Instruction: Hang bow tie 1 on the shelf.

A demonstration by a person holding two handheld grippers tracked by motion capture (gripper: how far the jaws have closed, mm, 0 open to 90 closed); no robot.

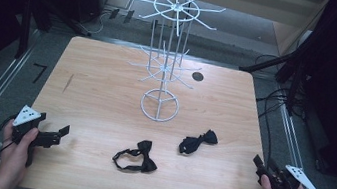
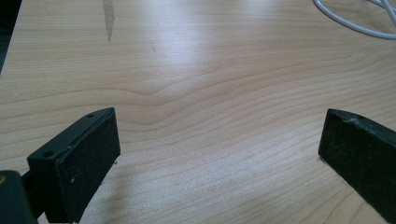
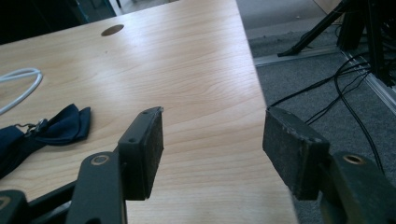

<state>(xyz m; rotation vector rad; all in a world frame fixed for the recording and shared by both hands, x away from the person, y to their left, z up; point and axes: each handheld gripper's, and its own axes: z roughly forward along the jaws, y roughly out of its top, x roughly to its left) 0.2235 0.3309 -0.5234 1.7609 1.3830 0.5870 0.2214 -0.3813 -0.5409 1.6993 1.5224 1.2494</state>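
Left gripper sat at the bench's near-left corner, fingers wide apart, nothing between them, just bare wood grain in the left gripper view. Right gripper was at the near-right edge, fingers also spread wide and empty; in the right gripper view one finger hung over the bench top, the other past the edge over the grey floor.

Two black bow ties lay flat on the bench between the grippers. Near bow tie was closer to the front edge, strap looped out to its left. Far bow tie lay right of it and a bit further back, nearer the right gripper; it showed at the left of the right gripper view, clasp visible. The two were apart, not touching.

White wire rack stood upright behind the ties at mid-bench, ring base just beyond them, two tiers of radial hooks, all bare. Open bench between each gripper and the ties, nothing in the way.

Round cable hole in the bench right of the rack. Dark scuff on the wood at left. Loose cables on the floor off the right edge
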